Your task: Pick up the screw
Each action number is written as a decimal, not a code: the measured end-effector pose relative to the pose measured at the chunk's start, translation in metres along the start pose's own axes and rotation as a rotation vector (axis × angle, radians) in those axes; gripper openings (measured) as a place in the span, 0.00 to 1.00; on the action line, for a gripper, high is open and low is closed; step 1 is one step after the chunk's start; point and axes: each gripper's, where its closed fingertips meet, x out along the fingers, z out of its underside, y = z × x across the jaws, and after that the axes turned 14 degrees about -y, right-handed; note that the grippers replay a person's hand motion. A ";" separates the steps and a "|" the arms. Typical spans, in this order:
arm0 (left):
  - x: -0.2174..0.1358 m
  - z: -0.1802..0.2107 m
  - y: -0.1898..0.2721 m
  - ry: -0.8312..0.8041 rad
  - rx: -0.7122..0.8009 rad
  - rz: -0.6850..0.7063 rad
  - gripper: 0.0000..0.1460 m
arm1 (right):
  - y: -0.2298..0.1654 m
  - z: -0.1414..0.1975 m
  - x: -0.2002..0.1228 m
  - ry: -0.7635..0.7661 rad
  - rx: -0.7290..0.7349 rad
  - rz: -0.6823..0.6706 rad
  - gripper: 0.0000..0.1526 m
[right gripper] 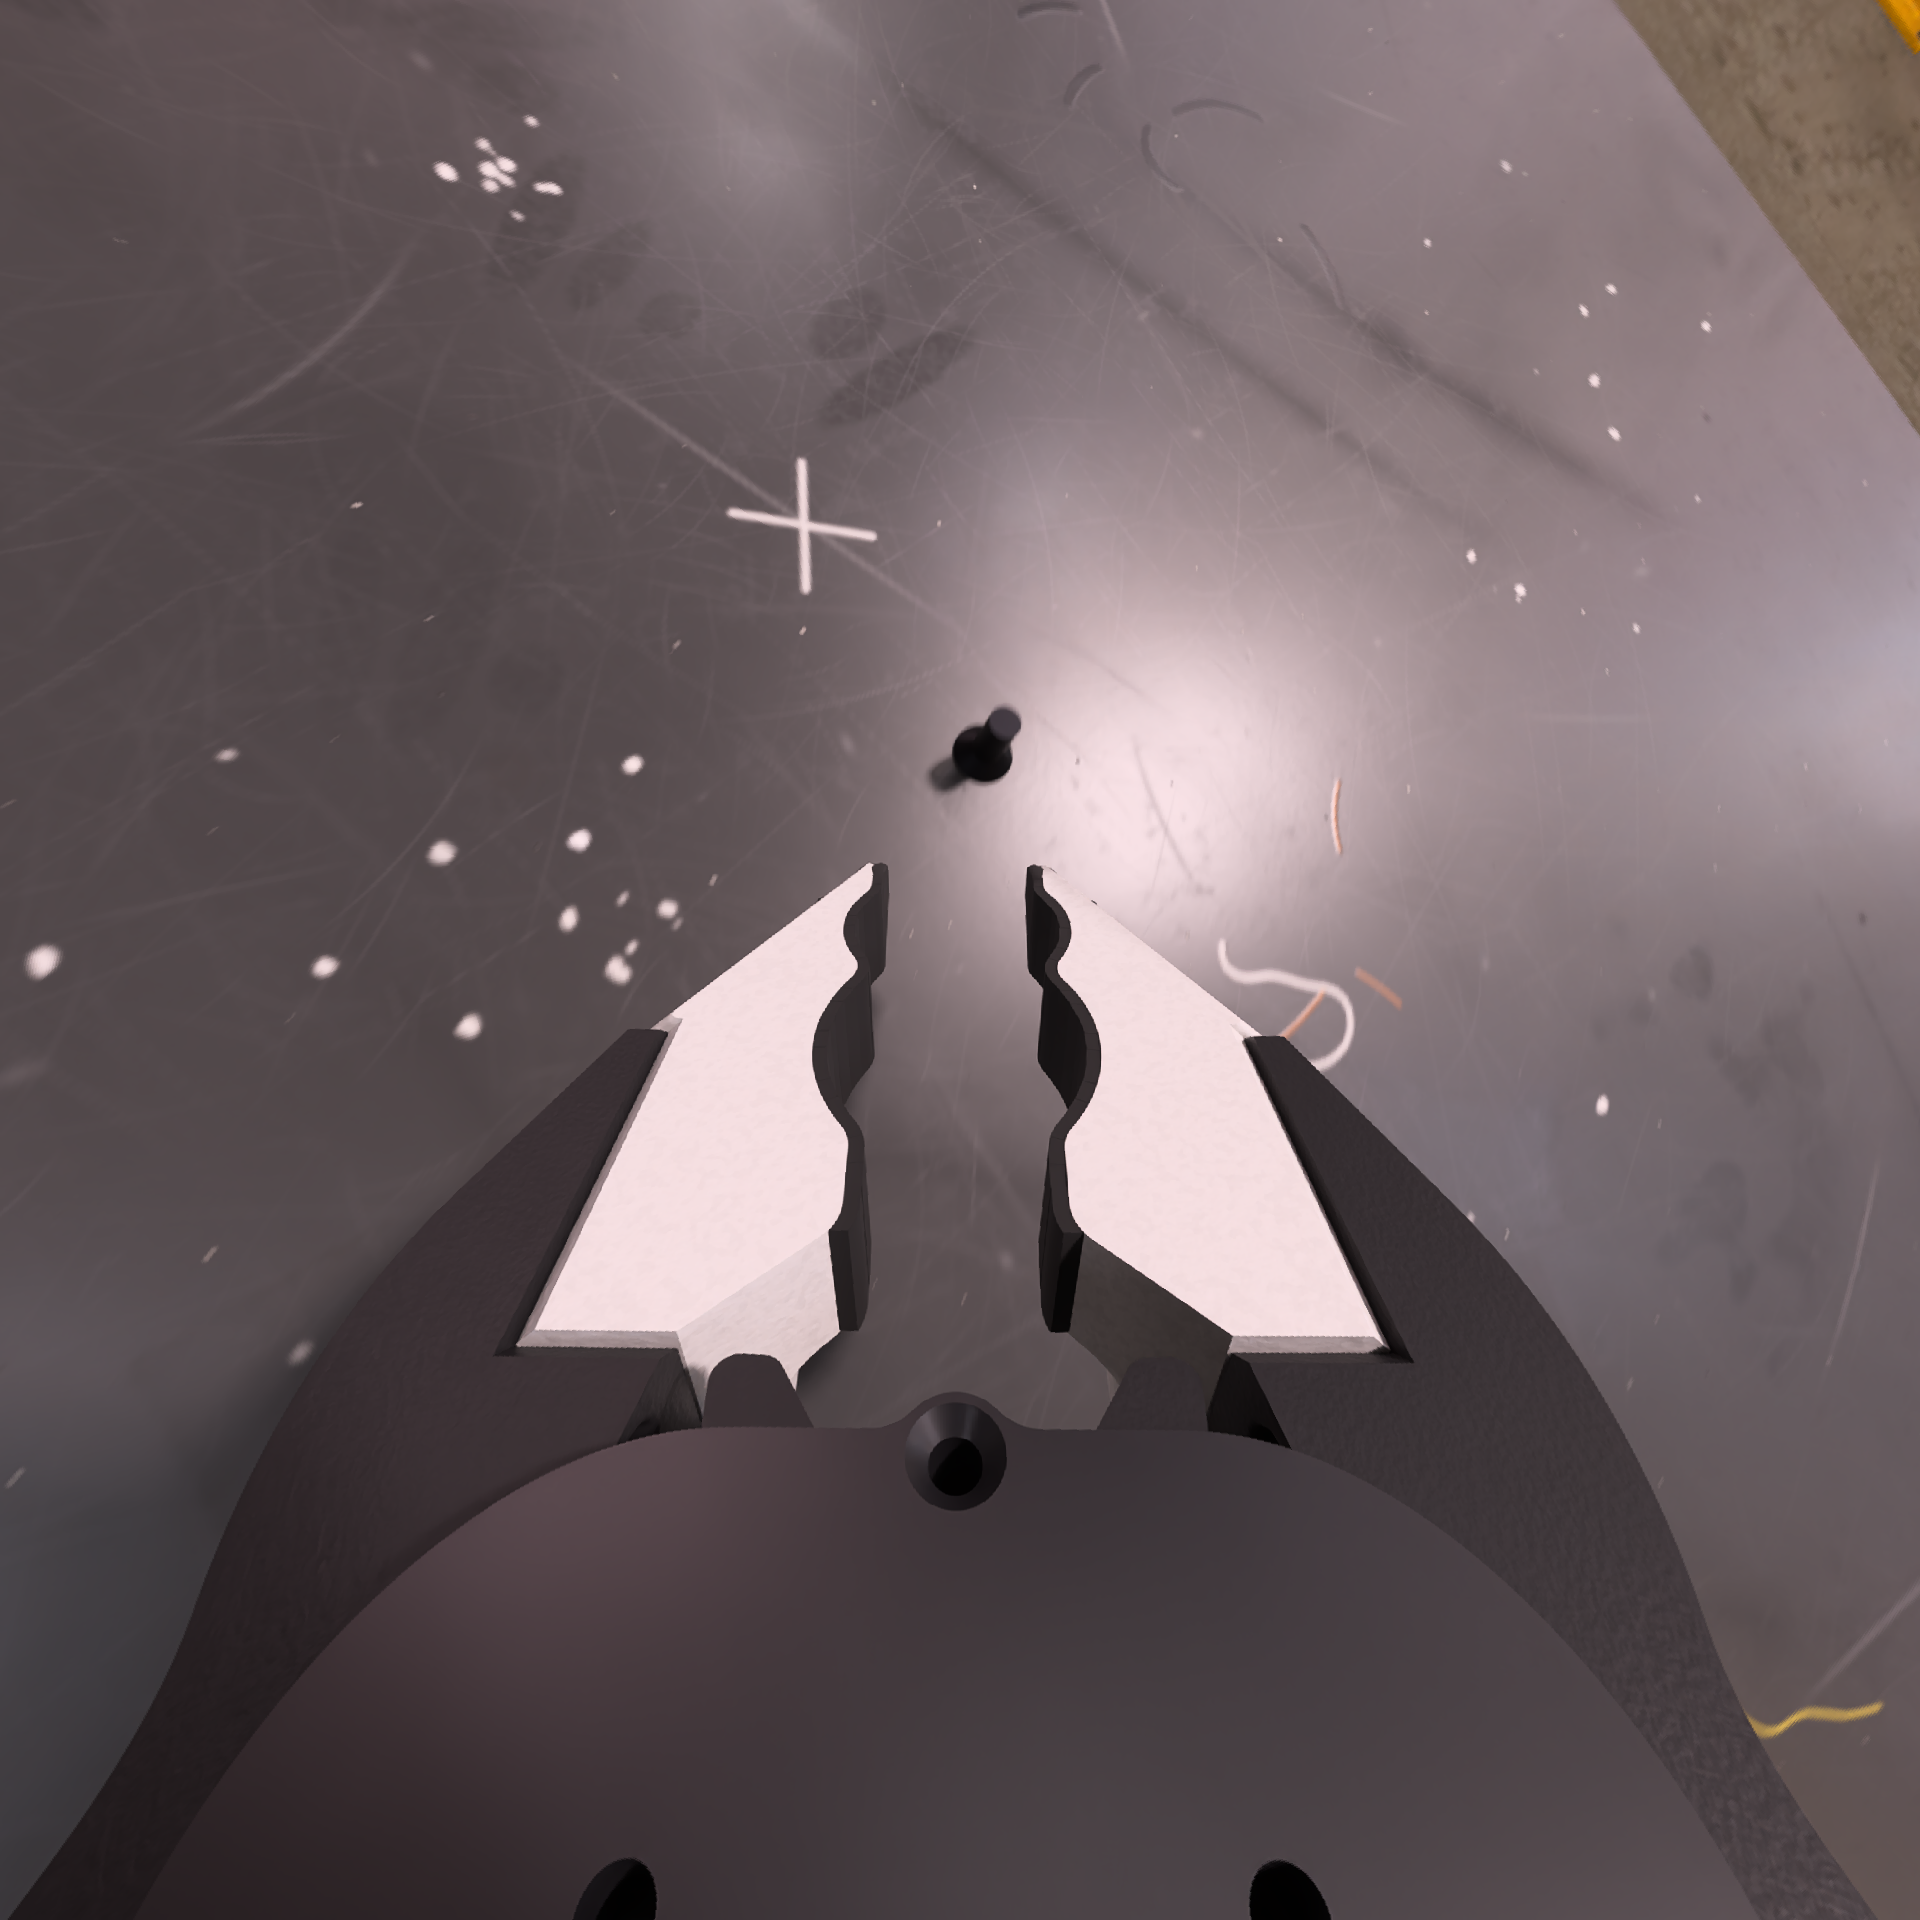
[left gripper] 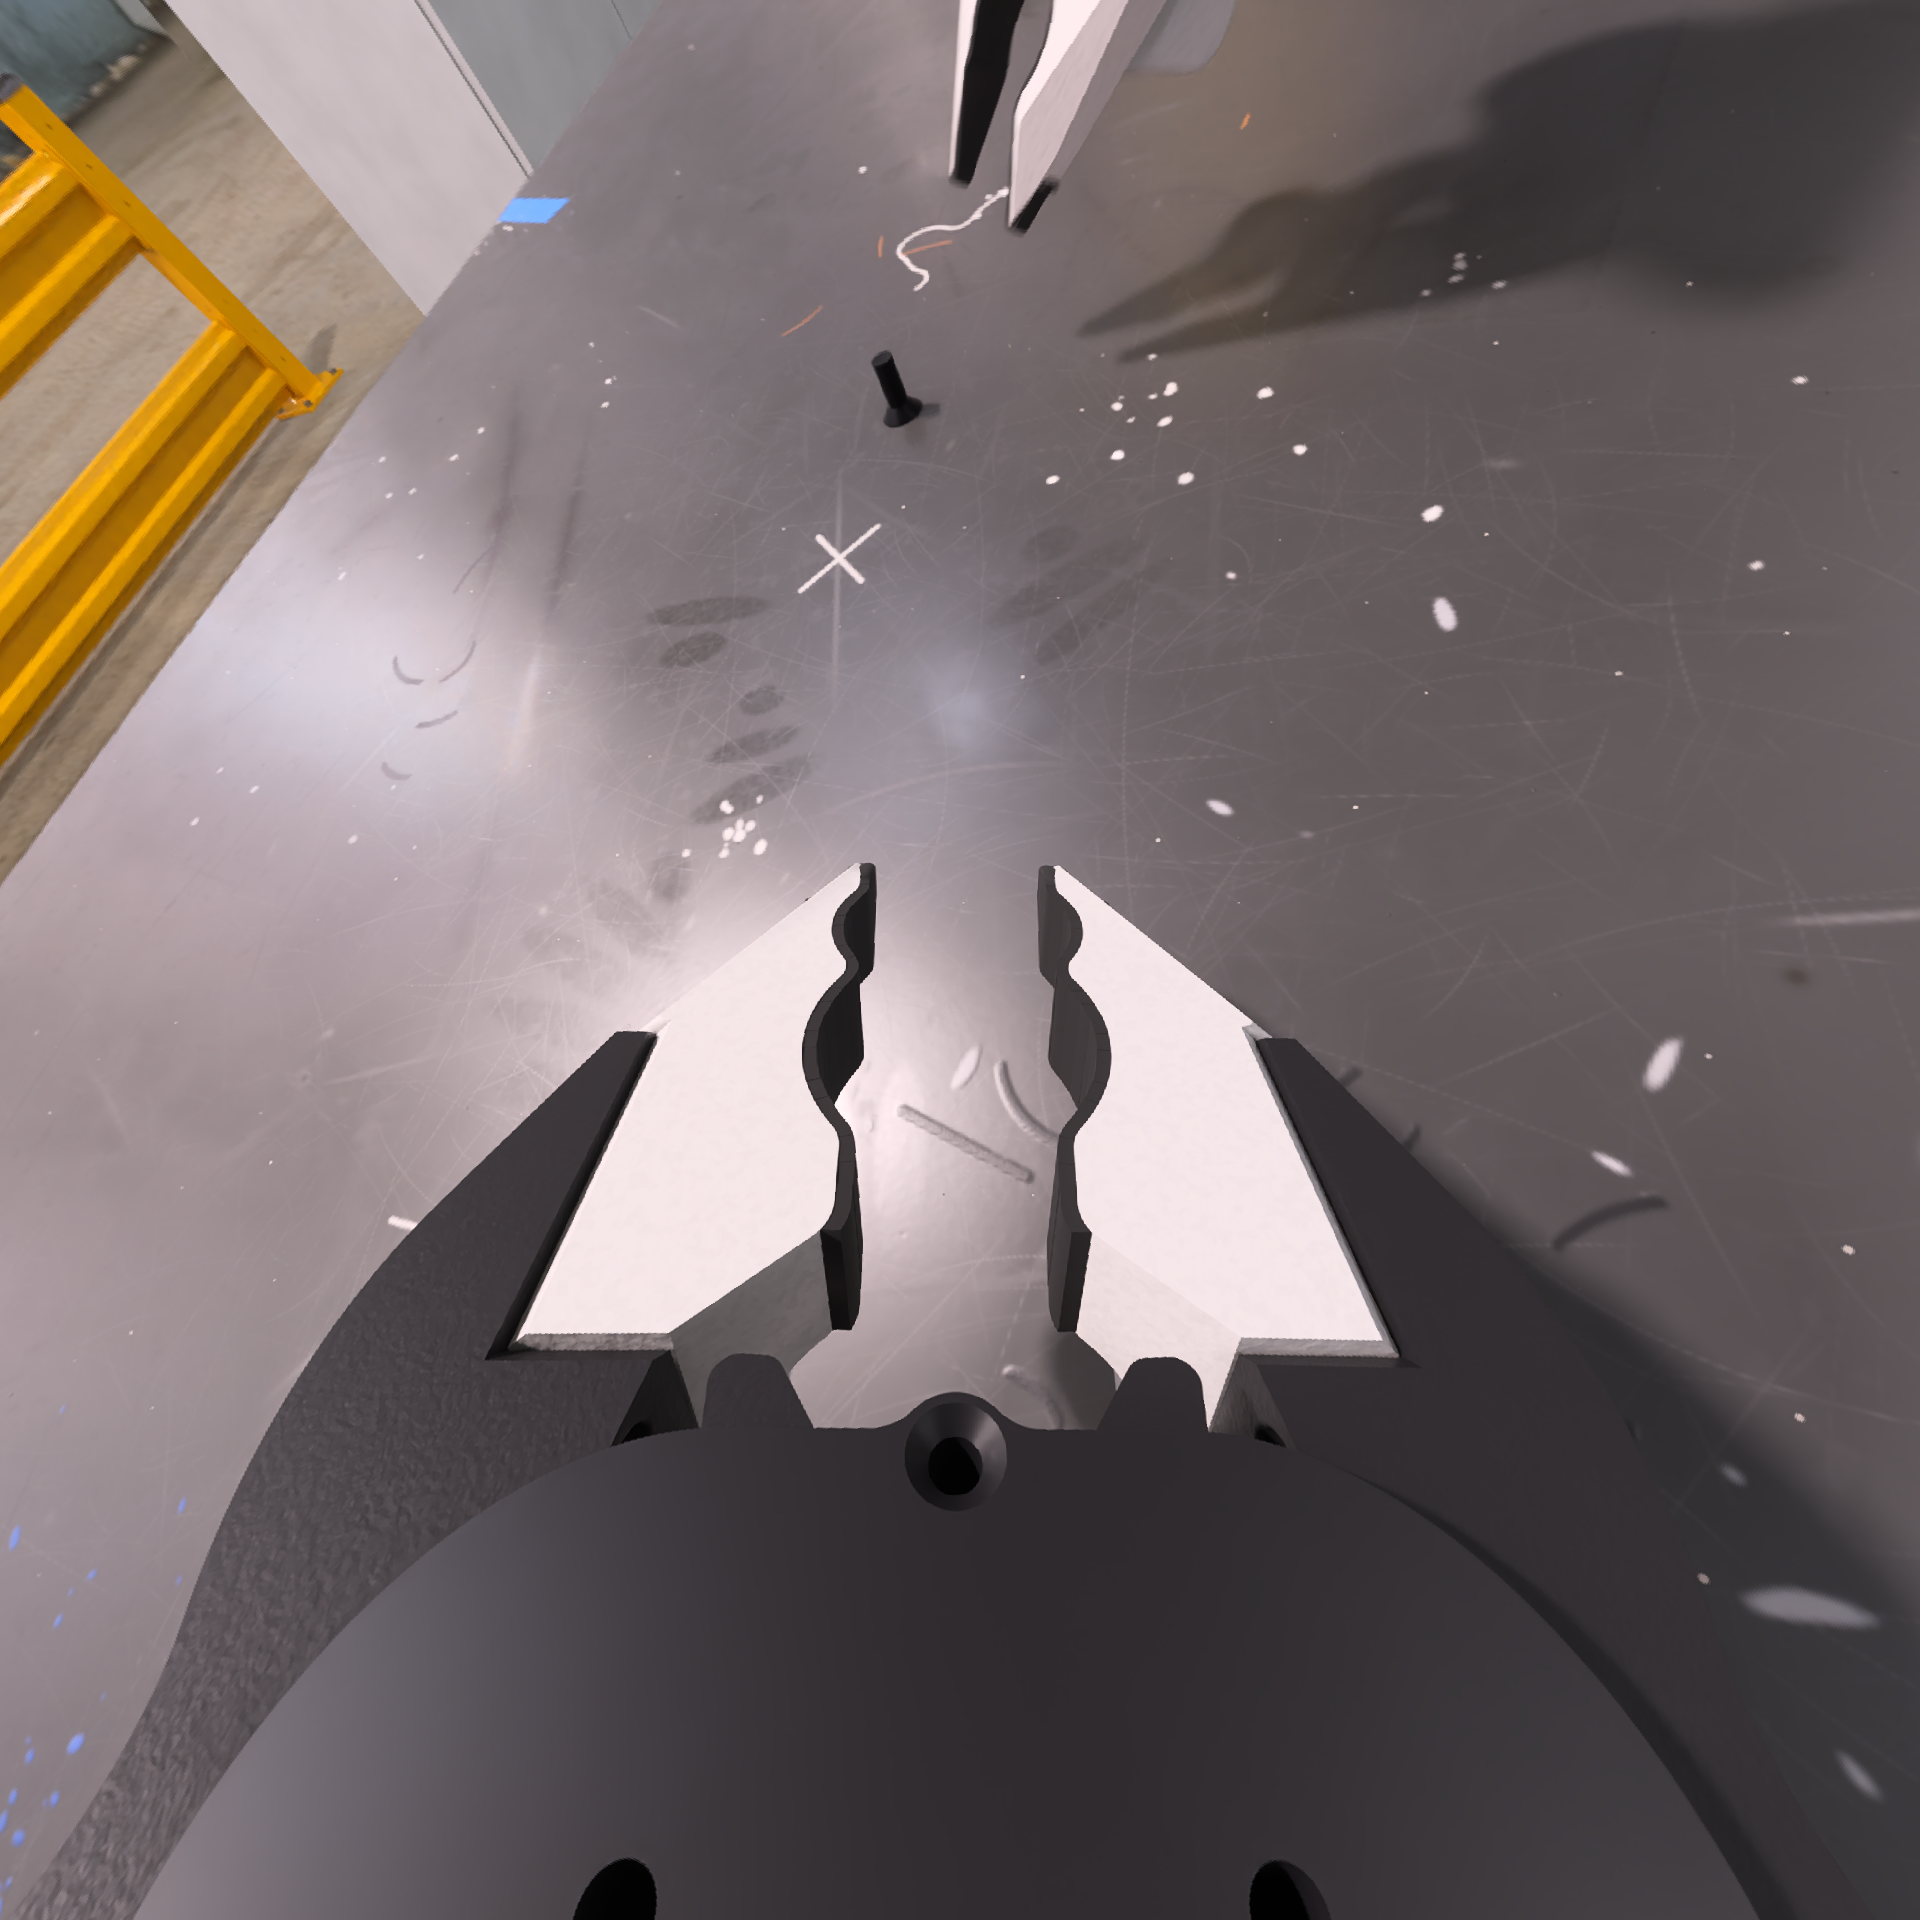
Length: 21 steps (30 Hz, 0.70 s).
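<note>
Approach: bare tabletop [right gripper: 1351,520] lay open between right gripper [right gripper: 956,868] and upright screw [right gripper: 982,753] | Obstacles: only flat wire scraps [right gripper: 1320,997] beside | Far side: left gripper [left gripper: 956,868] well apart

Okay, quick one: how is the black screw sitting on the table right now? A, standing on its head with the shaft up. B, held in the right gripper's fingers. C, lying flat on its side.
A: the screw stands alone on the table, wide head down, shaft up, beyond the open right gripper.

Screw [right gripper: 982,753] black; table [right gripper: 1455,727] dark grey w/ white specks, scratches; cross [right gripper: 802,527] white; rack [left gripper: 125,343] yellow.
</note>
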 end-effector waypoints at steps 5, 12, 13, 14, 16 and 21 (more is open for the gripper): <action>0.001 0.003 -0.001 0.010 -0.008 -0.006 0.22 | 0.008 -0.019 0.040 -0.111 -0.063 -0.008 0.17; 0.001 0.002 -0.002 0.031 -0.009 -0.008 0.22 | 0.010 -0.022 0.061 -0.184 -0.066 -0.068 0.05; 0.000 0.001 -0.003 0.037 -0.012 -0.010 0.22 | 0.009 -0.022 0.061 -0.186 -0.060 -0.083 0.05; -0.001 0.000 -0.004 0.043 -0.013 -0.015 0.22 | 0.008 -0.023 0.060 -0.185 -0.053 -0.094 0.05; -0.004 -0.003 -0.006 0.056 -0.016 -0.030 0.23 | 0.004 -0.027 0.053 -0.167 -0.059 -0.097 0.05; -0.014 -0.016 -0.008 0.078 0.003 -0.106 0.24 | -0.031 -0.054 0.009 -0.038 -0.097 -0.165 0.05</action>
